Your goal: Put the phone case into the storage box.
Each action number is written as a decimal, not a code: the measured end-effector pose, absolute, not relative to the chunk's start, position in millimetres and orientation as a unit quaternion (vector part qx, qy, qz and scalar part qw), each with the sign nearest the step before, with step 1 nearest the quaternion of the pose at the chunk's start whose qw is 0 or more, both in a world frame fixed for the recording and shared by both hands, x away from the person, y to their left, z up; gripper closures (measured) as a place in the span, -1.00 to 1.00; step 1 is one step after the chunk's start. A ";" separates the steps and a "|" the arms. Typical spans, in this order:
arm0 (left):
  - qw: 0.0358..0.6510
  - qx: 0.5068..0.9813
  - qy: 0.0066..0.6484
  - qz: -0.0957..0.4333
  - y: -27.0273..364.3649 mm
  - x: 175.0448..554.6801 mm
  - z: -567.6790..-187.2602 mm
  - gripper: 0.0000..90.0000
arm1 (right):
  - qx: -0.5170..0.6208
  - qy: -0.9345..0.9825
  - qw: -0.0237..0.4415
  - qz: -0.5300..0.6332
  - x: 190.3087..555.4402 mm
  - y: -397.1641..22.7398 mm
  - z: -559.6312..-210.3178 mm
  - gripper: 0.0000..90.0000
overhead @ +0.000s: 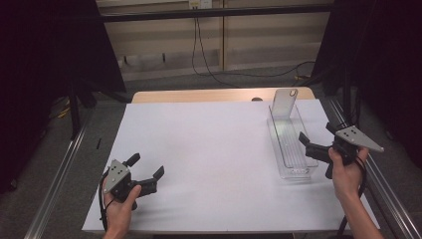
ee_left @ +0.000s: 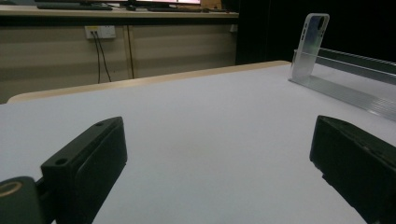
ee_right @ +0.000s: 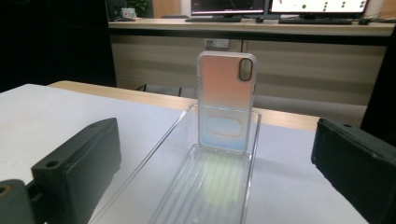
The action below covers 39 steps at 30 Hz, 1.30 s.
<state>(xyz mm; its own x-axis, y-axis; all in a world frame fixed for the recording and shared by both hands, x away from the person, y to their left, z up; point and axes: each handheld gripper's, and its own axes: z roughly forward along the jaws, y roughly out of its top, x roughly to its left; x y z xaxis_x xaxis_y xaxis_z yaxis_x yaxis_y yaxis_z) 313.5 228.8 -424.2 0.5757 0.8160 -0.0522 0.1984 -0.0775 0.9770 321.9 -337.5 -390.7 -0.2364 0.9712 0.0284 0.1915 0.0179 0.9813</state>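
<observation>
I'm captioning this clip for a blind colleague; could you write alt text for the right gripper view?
A clear phone case stands upright at the far end of a long transparent tray on a white table. The open right gripper faces it, its black jaws apart either side of the tray's near end, holding nothing.

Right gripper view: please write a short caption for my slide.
Open right claw faces a phone case standing upright in a clear tray.

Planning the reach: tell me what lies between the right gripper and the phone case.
Nothing but the clear tray's ribbed floor; the phone case stands upright at its far end, per the right gripper view. The right gripper is open.
</observation>
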 end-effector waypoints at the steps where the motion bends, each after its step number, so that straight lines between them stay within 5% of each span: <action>1: 0.568 0.682 0.372 0.272 229.1 313.3 -424.2 -0.91 | 0.482 0.603 0.386 0.505 319.7 -336.8 -391.3 -0.97; 39: 0.567 0.676 0.374 0.284 232.3 297.2 -422.2 -0.92 | 0.485 0.606 0.375 0.507 246.8 -320.3 -418.4 -0.97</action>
